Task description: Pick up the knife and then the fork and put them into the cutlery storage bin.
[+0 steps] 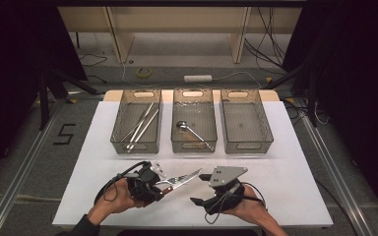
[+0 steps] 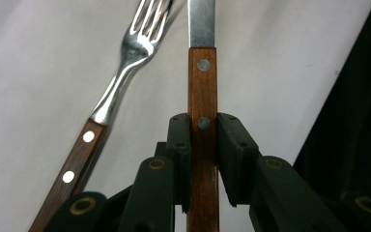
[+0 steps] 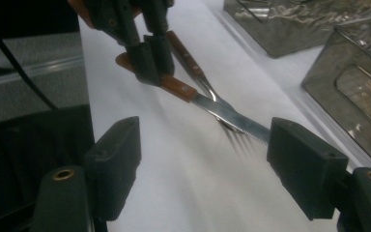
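My left gripper [image 1: 158, 189] is shut on the wooden handle of a knife [image 2: 203, 92], whose steel blade [image 1: 191, 175] points right, just above the white table. A fork [image 2: 125, 63] with a matching riveted wooden handle lies beside it on the table, its tines blurred under the blade [image 3: 236, 140]. In the right gripper view the left gripper [image 3: 149, 63] shows holding the knife [image 3: 222, 111]. My right gripper [image 1: 200, 189] stands open to the right of the blade tip with nothing between its pads [image 3: 116, 159].
Three mesh bins stand in a row at the back of the white table [image 1: 285, 187]. The left bin [image 1: 116, 129] holds long metal utensils, the middle bin [image 1: 174, 129] a spoon [image 1: 183, 126], and the right bin [image 1: 267, 129] looks bare. Cables lie on the floor beyond.
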